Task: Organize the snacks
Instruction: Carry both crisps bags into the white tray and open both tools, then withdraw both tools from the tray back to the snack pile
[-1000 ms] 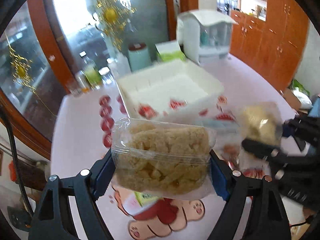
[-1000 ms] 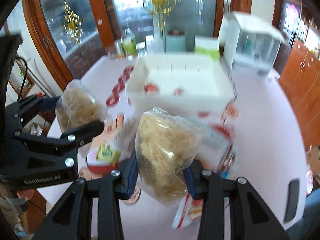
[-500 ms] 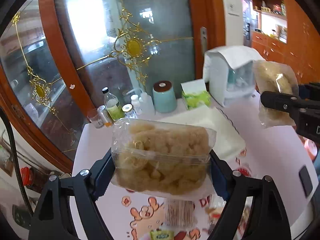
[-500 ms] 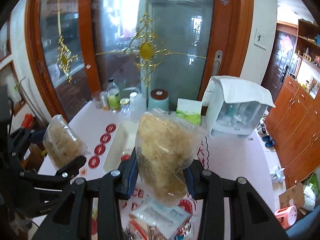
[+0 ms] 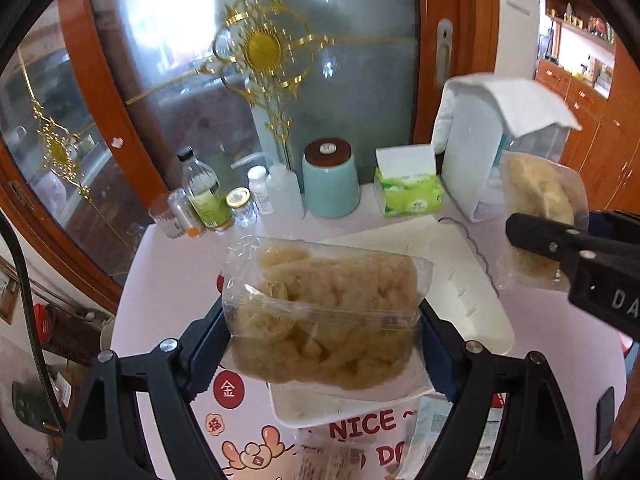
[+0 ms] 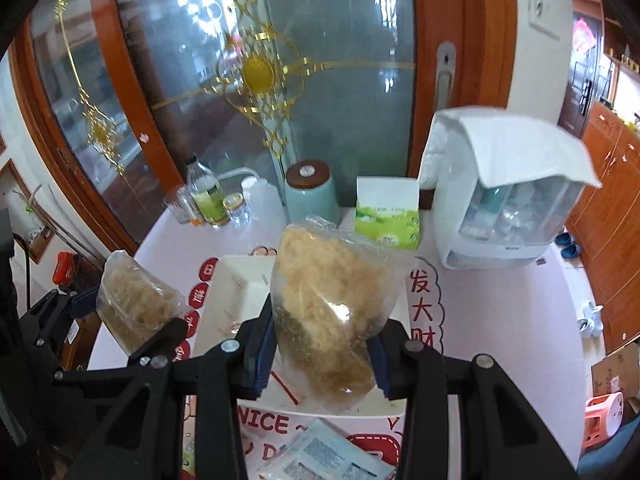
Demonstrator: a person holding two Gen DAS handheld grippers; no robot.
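We carry two clear snack bags above the bench [image 5: 172, 272], one in each gripper. Our left gripper [image 5: 324, 336] is clenched on the wide bag [image 5: 324, 312], pinching it across its short ends; our right gripper [image 6: 324, 344] is clenched on the tall bag [image 6: 332, 312], squeezing its lower half. Both hang over the white tray [image 6: 236, 284], the wide bag toward its left side and the tall one toward its right.

We judge these bags light and soft, with crisp, brittle puffs inside, so a hard squeeze would crush them. The film looks slick and crinkly; the sealed edges or the bulk of the bag give the surest hold.

Behind the tray stand a teal jar [image 5: 330, 180], a tissue box [image 5: 408, 192], small bottles [image 5: 204, 196] and a white cabinet [image 6: 504, 200], all well apart from it. In front of the tray lie more flat packets [image 6: 332, 460] on the printed mat. Nothing stands between the bags and the tray; the grippers themselves are close enough to bump one another.
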